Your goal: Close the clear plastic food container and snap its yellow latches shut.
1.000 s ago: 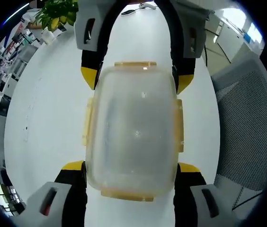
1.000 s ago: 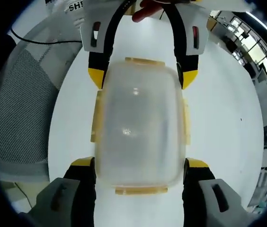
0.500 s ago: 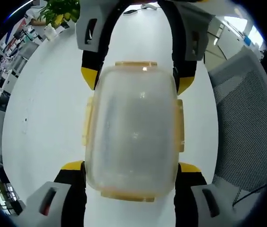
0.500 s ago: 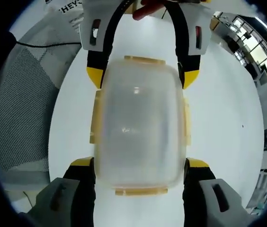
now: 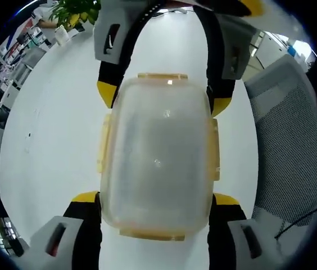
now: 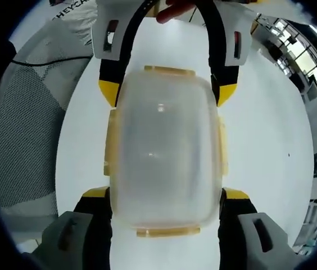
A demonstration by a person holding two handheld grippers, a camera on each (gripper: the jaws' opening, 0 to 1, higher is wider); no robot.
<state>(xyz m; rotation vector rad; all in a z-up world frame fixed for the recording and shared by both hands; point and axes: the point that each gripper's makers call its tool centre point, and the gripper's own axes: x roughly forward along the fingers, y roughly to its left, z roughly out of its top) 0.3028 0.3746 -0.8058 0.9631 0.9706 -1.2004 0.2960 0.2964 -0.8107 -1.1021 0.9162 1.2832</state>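
A clear plastic food container with its lid on is seen at the centre of both views, held above a white table. It is gripped from 2 opposite ends by the 2 grippers. 4 yellow latches are counted on its rim: 1 at each short end and 1 along each long side. All 4 appear folded flat against the container, though whether they are fully snapped cannot be told.

In the left gripper view, the left gripper is seen at the bottom, its yellow-tipped jaws set wide against the near corners of the container. The right gripper enters from the top, its jaws spread equally wide on the far corners.

In the right gripper view, the arrangement is mirrored: the right gripper holds the near end of the container, and the left gripper holds the far end. A hand is partly visible behind the left gripper.

A grey mesh chair stands beside the table. A potted plant is noted at the table's far edge.
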